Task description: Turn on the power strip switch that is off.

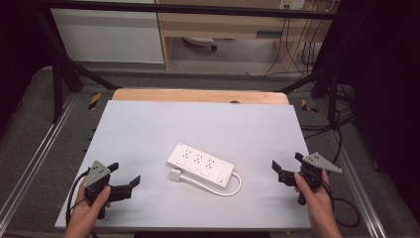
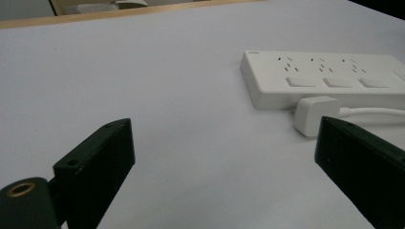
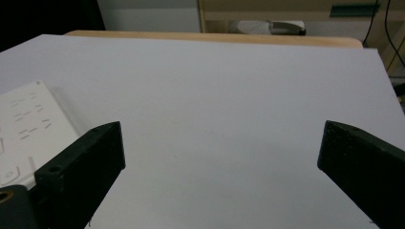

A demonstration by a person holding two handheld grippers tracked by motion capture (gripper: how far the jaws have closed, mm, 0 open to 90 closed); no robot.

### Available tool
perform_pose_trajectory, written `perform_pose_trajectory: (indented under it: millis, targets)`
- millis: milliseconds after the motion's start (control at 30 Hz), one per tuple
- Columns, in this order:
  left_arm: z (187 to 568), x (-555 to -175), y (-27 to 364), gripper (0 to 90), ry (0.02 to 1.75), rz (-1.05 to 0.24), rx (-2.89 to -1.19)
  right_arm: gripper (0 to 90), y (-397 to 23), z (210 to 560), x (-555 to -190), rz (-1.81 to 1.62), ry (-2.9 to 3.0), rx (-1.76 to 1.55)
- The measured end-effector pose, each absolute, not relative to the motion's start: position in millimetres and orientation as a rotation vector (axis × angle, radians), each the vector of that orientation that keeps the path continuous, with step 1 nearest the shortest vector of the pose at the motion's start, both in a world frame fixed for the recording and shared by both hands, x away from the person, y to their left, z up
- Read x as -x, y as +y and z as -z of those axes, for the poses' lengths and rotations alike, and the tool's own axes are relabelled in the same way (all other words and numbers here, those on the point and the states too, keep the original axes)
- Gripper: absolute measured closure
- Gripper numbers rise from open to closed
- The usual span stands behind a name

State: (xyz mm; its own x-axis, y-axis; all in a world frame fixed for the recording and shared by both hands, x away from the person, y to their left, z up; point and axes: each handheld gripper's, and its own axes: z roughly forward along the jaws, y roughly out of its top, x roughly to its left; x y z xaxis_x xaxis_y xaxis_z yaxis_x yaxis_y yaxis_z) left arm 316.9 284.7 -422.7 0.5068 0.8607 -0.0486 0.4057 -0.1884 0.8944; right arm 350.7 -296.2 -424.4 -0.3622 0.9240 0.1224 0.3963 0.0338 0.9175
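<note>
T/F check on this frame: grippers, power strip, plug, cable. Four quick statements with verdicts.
1. Both the left gripper and the right gripper are open and hold nothing. True.
2. The white plug is pushed into a socket of the power strip. False: it lies on the table beside the strip.
3. The cable loops back to the strip's end. True.
4. The strip stands on its edge. False: it lies flat, sockets up.

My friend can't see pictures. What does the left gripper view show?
A white power strip lies on a pale table, its white plug resting on the table beside its near edge. The left gripper hangs low over the table, jaws wide apart and holding nothing.
</note>
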Motion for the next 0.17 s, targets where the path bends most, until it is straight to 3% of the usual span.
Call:
perform_pose_trajectory:
  millis: [167]
  targets:
    - [422.4,-316.8,284.6,6.4,1.061,-0.598,-1.794,3.1,-291.7,437.9,-352.8,-1.246,1.853,-1.355]
